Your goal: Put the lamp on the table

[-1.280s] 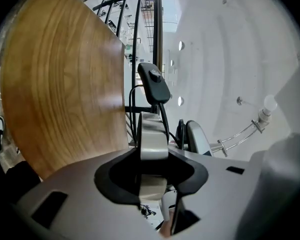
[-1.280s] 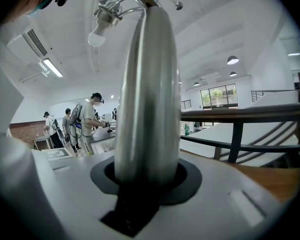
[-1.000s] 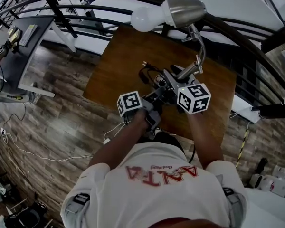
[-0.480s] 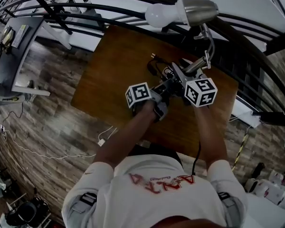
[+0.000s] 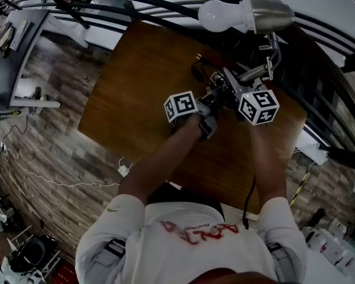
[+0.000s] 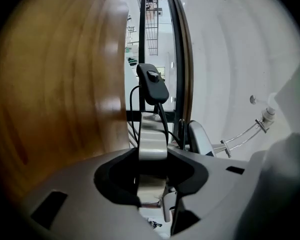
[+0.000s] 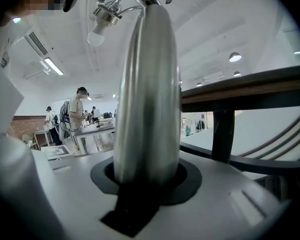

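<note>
Looking down over a person's shoulders, both arms reach over a brown wooden tabletop point(image 5: 136, 81) and hold a metal lamp point(image 5: 271, 13) by its lower end. Its silver shade and white bulb point(image 5: 216, 15) lean out past the far edge, by a dark curved railing point(image 5: 319, 25). The left tool point(image 5: 213, 102) is closed on a flat metal piece of the lamp point(image 6: 152, 139), with a black cord switch point(image 6: 152, 83) just beyond it and the tabletop point(image 6: 55, 84) alongside. The right tool point(image 5: 229, 83) is clamped, jaws partly apart, round a thick rounded metal part of the lamp point(image 7: 147, 94). Whether the lamp touches the tabletop cannot be told
</note>
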